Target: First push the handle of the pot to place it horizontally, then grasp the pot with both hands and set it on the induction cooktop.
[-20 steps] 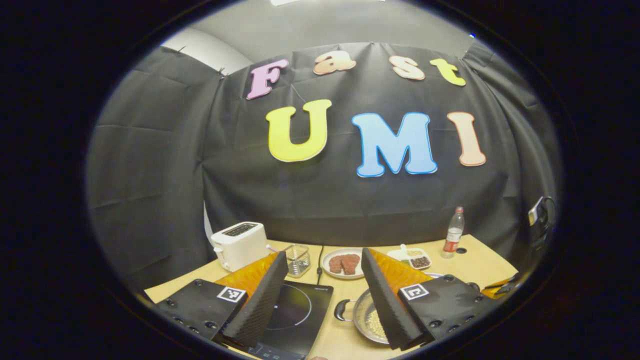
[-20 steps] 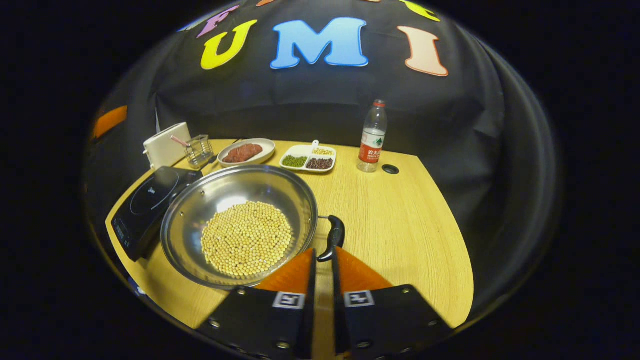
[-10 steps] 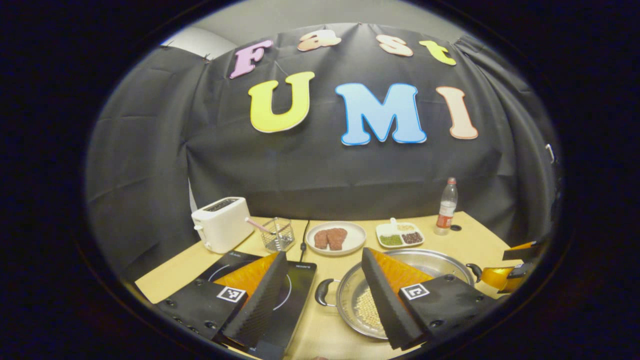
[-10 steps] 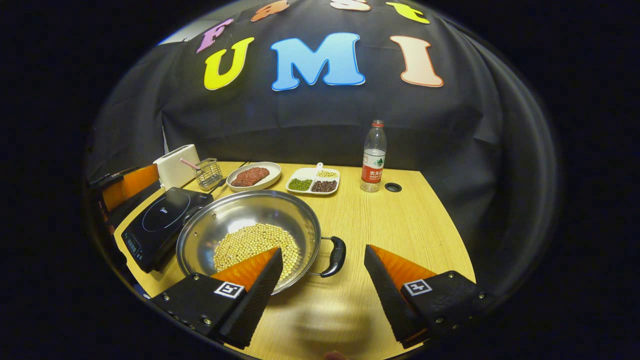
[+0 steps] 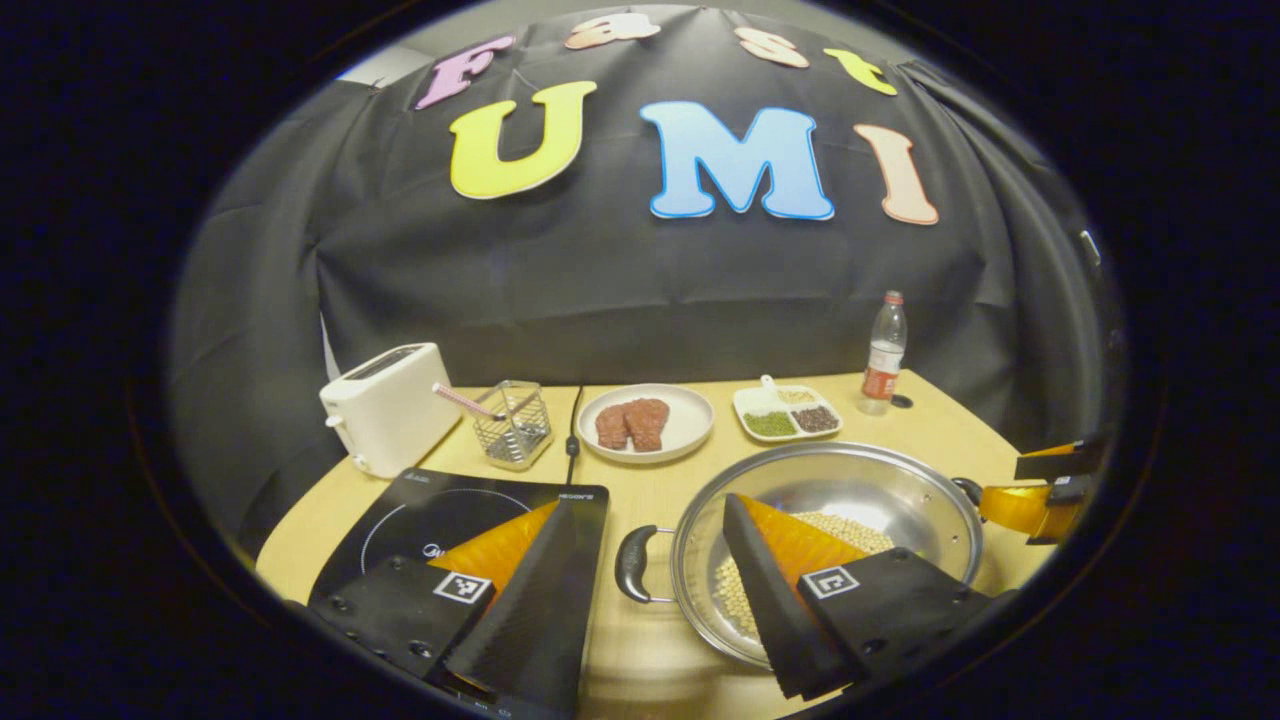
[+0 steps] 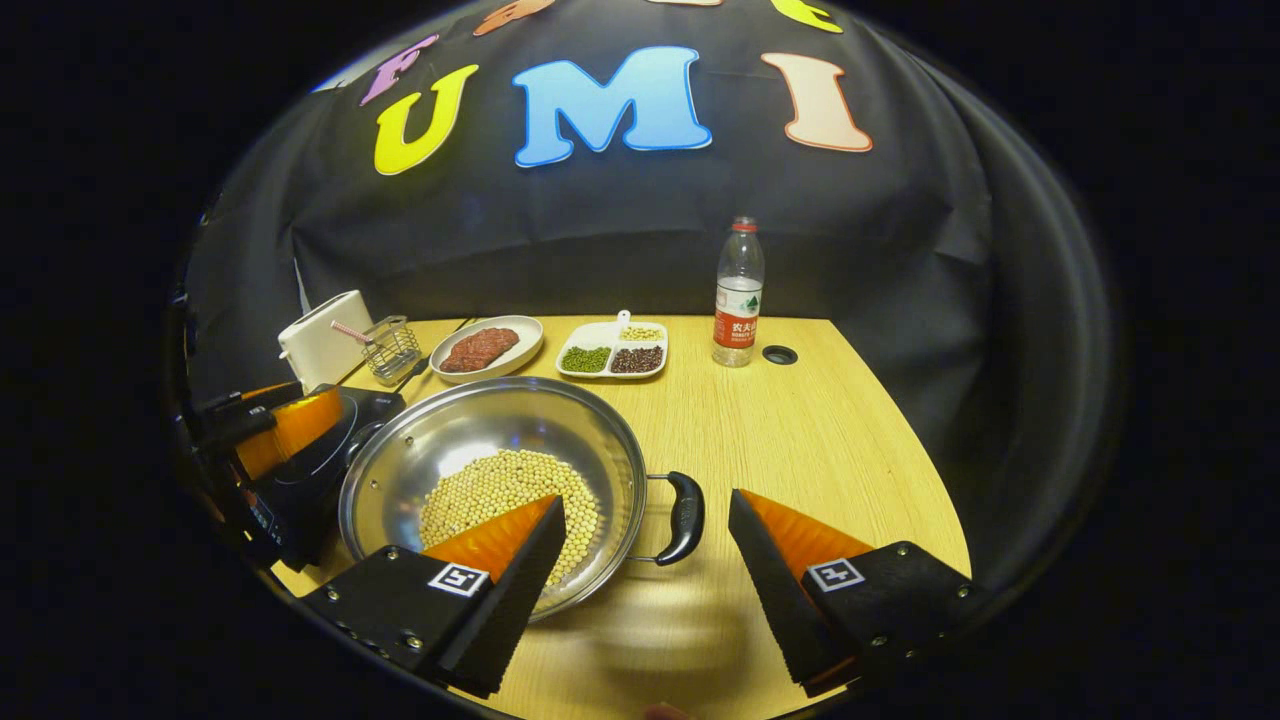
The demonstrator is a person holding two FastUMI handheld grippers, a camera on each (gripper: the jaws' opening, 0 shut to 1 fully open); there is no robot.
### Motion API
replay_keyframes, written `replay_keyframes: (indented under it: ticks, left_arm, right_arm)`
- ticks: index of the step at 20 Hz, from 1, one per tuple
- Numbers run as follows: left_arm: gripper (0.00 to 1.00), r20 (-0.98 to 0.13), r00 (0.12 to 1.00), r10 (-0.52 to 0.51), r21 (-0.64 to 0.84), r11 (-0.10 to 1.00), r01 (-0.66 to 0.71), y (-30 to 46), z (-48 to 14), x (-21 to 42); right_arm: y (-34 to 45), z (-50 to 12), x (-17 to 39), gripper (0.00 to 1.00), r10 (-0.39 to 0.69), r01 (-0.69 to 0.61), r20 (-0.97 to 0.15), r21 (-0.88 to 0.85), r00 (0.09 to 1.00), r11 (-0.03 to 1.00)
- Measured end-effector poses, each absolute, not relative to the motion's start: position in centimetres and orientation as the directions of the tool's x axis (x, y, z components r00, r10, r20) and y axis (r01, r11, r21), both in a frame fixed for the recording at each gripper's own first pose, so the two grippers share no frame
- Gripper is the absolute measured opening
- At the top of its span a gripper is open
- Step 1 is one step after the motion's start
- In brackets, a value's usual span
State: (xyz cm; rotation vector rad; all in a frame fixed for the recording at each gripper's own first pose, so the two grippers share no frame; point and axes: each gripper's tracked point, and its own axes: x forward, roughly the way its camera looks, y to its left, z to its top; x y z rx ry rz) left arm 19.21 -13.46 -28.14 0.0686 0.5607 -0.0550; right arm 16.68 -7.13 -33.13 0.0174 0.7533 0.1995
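Either side of pot [image 6: 490,480]: left gripper [image 5: 640,600] and right gripper [image 6: 645,570] gaping wide, empty, each straddling a handle [image 6: 685,517] for two-handed lift onto cooktop [image 5: 440,510].

Right tool [image 6: 645,560] spread wide above pot [image 6: 480,440] handle [image 6: 686,517], soybeans [image 6: 490,490] inside, cooktop [image 6: 315,455] beside

No legible text is found. A square black-and-white coded tag [image 5: 463,587] is fixed on each finger block of the left gripper [image 5: 645,505] and the right gripper [image 6: 645,498]; no characters are resolved. Small white print is seen on the induction cooktop [image 5: 400,500], just beyond the left finger's tip: too small. The label on the bottle [image 6: 738,295], far ahead of the right gripper's fingers, is not resolved.
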Motion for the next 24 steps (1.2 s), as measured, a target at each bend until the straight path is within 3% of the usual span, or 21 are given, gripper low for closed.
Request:
replay_keyframes:
  ticks: [3,6,10,16,17,18,19,23,24]
  left_arm:
    - [0.97,-0.566,0.821,-0.071,0.033,0.994,0.109,-13.8,-30.2,20.1]
    - [0.93,-0.602,0.792,-0.095,0.007,0.992,0.124,-13.6,-32.3,20.4]
    - [1.0,-0.645,0.755,-0.118,-0.02,0.99,0.137,-13.7,-35.0,20.8]
    - [1.0,-0.696,0.705,-0.133,-0.048,0.989,0.139,-13.7,-37.8,20.7]
    - [0.94,-0.693,0.708,-0.139,-0.05,0.988,0.145,-13.7,-37.8,20.8]
    - [1.0,-0.695,0.704,-0.143,-0.053,0.988,0.148,-13.9,-38.0,20.9]
    - [0.9,-0.696,0.703,-0.148,-0.055,0.987,0.153,-14.0,-38.0,21.0]
    - [0.99,-0.702,0.695,-0.153,-0.058,0.986,0.158,-14.6,-38.5,21.2]
    - [0.95,-0.701,0.698,-0.15,-0.056,0.986,0.155,-14.5,-38.5,21.2]
  right_arm:
    - [-7.0,-33.7,17.2,1.0,0.154,-0.14,-0.688,0.078,0.709,0.987]
    - [-6.8,-34.5,17.8,1.0,0.133,-0.109,-0.703,0.079,0.698,0.991]
    - [-6.8,-35.8,18.3,1.0,0.104,-0.091,-0.721,0.057,0.685,0.994]
    - [-6.8,-37.4,18.7,1.0,0.083,-0.072,-0.745,0.046,0.661,0.996]
    - [-6.7,-37.5,18.7,1.0,0.082,-0.07,-0.749,0.048,0.658,0.996]
    - [-6.6,-37.7,18.7,1.0,0.083,-0.07,-0.752,0.048,0.654,0.996]
    - [-6.5,-37.9,18.7,1.0,0.081,-0.071,-0.756,0.046,0.65,0.996]
    - [-6.2,-38.6,18.6,1.0,0.077,-0.079,-0.768,0.035,0.635,0.996]
    - [-6.2,-38.8,18.6,1.0,0.077,-0.081,-0.771,0.032,0.632,0.996]
